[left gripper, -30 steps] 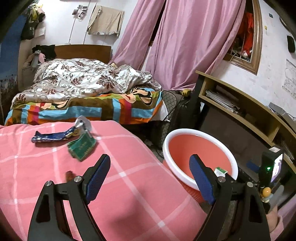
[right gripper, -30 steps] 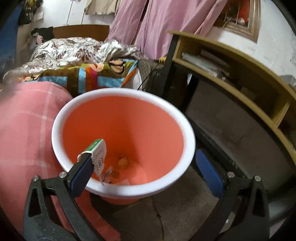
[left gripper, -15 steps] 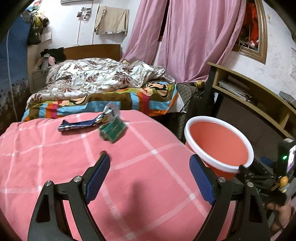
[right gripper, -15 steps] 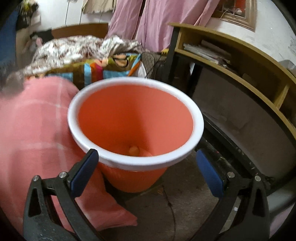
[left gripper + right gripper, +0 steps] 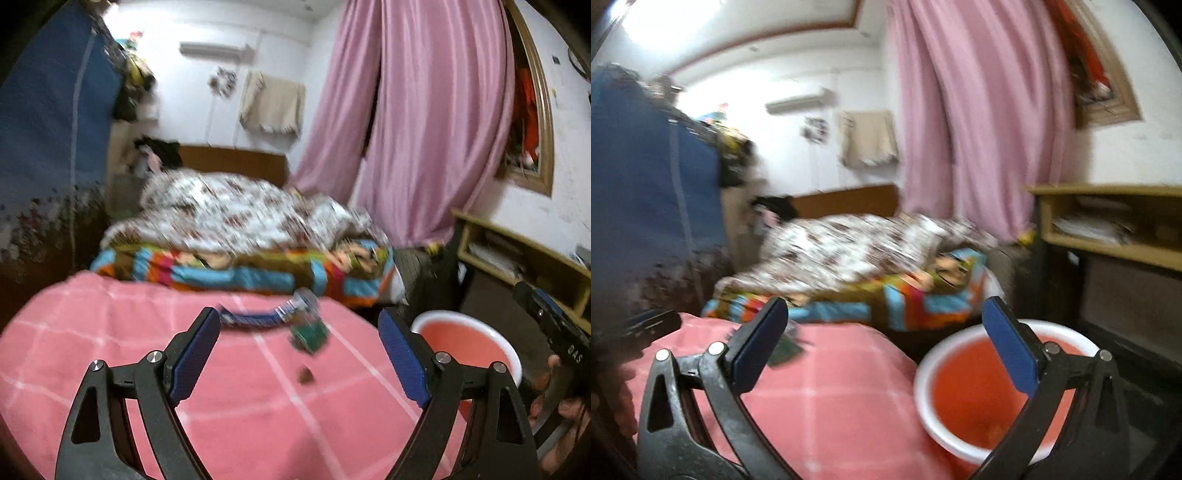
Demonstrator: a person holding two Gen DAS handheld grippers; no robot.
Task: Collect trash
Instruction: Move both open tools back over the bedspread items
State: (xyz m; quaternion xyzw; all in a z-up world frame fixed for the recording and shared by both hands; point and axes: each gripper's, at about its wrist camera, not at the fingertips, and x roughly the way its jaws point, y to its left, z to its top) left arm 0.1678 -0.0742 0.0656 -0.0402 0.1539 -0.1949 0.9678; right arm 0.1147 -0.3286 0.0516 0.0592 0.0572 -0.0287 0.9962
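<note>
Trash lies on the pink checked blanket (image 5: 110, 350): a blue wrapper (image 5: 255, 318), a green packet (image 5: 310, 334), a silvery scrap (image 5: 304, 299) and a small brown bit (image 5: 305, 376). My left gripper (image 5: 298, 316) hovers open over the blanket, short of this trash, with nothing between its fingers. The orange bin with a white rim (image 5: 424, 321) stands beside the bed on the right. My right gripper (image 5: 885, 308) is open and empty, raised above and in front of the bin (image 5: 923, 373). The green packet (image 5: 786, 350) shows blurred behind its left finger.
Behind the blanket is a second bed with a floral quilt (image 5: 236, 218) and a striped sheet. Pink curtains (image 5: 436, 129) hang at the back, and a wooden shelf unit (image 5: 1108, 229) stands right of the bin. A hand (image 5: 554, 417) holds the other gripper at the right edge.
The white and green carton at the right gripper's left finger is gone from it. The right gripper has risen from over the bin. The left view has swung left toward the trash.
</note>
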